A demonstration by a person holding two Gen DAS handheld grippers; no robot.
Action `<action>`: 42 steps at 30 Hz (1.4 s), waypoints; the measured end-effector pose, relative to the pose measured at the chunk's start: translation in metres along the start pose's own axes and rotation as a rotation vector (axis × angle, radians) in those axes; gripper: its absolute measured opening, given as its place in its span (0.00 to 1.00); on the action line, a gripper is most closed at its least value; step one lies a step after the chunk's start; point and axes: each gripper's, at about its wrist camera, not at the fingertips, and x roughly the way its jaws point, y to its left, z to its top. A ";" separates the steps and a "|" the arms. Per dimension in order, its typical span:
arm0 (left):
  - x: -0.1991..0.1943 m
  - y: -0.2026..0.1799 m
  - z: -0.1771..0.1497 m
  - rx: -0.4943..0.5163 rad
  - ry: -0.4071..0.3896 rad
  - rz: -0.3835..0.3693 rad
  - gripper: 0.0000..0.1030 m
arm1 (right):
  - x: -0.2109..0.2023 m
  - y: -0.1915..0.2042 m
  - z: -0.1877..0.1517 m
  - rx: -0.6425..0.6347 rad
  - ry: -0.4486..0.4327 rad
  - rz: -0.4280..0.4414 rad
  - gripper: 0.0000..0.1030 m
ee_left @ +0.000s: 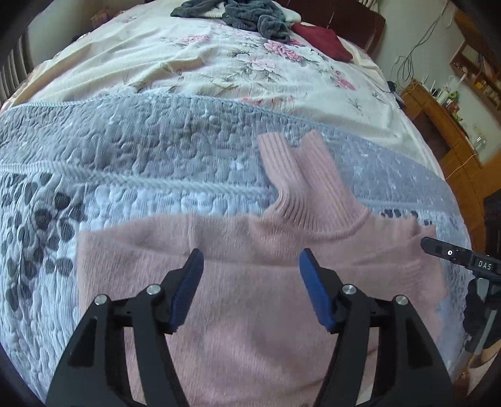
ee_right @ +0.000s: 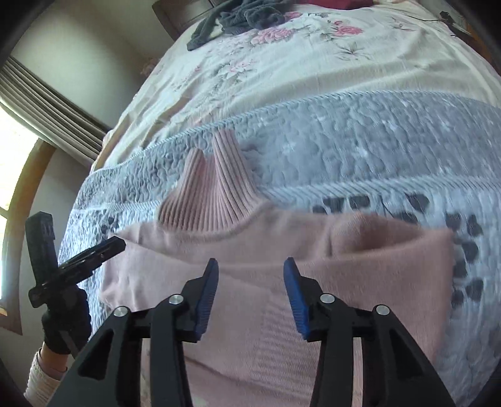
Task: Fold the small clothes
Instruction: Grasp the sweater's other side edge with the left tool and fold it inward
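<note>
Two grippers were seen over one pink sweater, laid flat on the grey-white quilt at the near end of the bed. Left to right in the left wrist view: a leaf-print patch of quilt was noted at the far left, then the sweater's folded left edge, then the left gripper, jaws spread wide with nothing between the blue pads, held above the sweater's chest. The ribbed collar was found right of centre, pointing away toward the floral sheet. At the far right edge, the right gripper was partly caught, beside the sweater's right shoulder.

In the right wrist view the left gripper was seen at the far left, held by a gloved hand with a white sleeve below. The right gripper was likewise wide open and empty, above the sweater. A folded-in sleeve lay across the sweater's top right. Dark grey clothes and a maroon item were piled well apart, at the far end of the bed. Frames were motion-blurred.
</note>
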 end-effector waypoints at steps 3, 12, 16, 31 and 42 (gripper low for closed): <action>0.021 -0.007 0.032 -0.019 0.032 -0.042 0.68 | 0.031 0.008 0.039 0.028 0.022 0.057 0.49; 0.097 -0.002 0.069 -0.124 0.134 -0.090 0.69 | 0.126 0.028 0.089 -0.005 0.082 -0.028 0.66; 0.114 -0.005 0.072 -0.148 0.129 -0.135 0.57 | 0.140 0.026 0.090 -0.025 0.070 -0.056 0.51; 0.043 -0.017 0.041 -0.018 -0.038 -0.381 0.08 | 0.031 0.052 0.040 -0.277 -0.106 0.087 0.18; -0.010 -0.006 -0.051 0.116 0.017 -0.409 0.14 | -0.008 0.052 -0.065 -0.382 -0.009 0.095 0.26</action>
